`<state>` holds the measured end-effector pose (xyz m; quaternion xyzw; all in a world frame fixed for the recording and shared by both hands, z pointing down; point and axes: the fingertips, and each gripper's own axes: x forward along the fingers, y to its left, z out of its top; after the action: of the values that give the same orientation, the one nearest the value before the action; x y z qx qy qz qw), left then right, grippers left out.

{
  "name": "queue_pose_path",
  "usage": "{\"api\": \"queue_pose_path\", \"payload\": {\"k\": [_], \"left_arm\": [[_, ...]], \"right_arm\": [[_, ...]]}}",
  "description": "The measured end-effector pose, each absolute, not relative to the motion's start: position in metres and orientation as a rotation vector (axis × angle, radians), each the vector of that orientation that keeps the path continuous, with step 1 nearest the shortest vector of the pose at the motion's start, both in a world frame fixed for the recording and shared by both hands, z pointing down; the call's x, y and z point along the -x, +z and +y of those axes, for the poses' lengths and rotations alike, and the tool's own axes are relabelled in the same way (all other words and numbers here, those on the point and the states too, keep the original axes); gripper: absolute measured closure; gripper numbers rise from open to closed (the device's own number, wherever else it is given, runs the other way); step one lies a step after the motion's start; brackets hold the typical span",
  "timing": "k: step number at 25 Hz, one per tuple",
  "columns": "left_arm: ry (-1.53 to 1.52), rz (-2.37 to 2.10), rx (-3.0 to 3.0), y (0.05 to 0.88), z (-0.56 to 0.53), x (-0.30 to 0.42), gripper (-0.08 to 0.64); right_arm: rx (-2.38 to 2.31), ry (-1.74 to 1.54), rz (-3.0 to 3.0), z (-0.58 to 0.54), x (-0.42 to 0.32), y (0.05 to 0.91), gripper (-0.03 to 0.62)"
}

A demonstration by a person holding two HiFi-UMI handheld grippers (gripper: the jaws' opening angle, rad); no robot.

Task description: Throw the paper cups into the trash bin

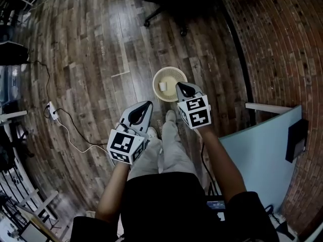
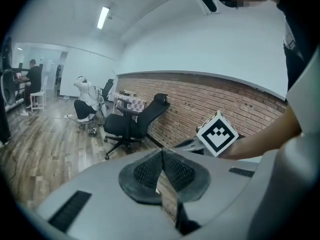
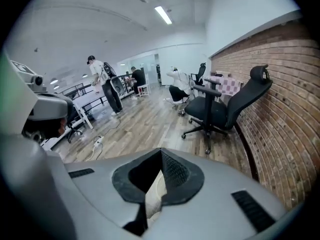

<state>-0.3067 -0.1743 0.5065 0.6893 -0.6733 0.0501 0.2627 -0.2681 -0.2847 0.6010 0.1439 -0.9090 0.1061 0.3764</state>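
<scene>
A round cream trash bin (image 1: 157,77) stands on the wooden floor just ahead of the person's feet. One white paper cup (image 1: 162,86) lies inside it. My right gripper (image 1: 181,87) hangs over the bin's near right rim, its jaws shut with nothing between them; in the right gripper view its pads (image 3: 172,171) meet at the tip. My left gripper (image 1: 147,105) is lower left of the bin, above the person's legs, also shut and empty, pads (image 2: 147,171) touching. The right gripper's marker cube (image 2: 216,133) shows in the left gripper view.
A black office chair (image 3: 225,109) stands beyond the bin by the brick wall (image 1: 272,44). A pale blue panel (image 1: 262,150) is close on the right. A power strip with cable (image 1: 52,110) lies on the floor at left. People are far off in the room.
</scene>
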Motion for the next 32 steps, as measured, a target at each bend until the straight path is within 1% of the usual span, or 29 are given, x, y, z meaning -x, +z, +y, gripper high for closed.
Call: {"api": "queue_pose_path", "payload": {"k": [13,23,32], "left_arm": [[0.051,-1.908,-1.965,0.438,-0.164,0.315,0.551],[-0.002,-1.906,-2.065,0.397,-0.147,0.306,0.551],[-0.001,-1.88,-2.136,0.38,-0.136,0.288,0.551]], "right_arm": [[-0.459,0.18,-2.554,-0.254,0.267,0.464,0.588],[-0.513,0.143,-2.69,-0.211,0.26,0.396,0.588],[-0.567,0.135,-2.753,-0.191,0.244,0.361,0.588]]}}
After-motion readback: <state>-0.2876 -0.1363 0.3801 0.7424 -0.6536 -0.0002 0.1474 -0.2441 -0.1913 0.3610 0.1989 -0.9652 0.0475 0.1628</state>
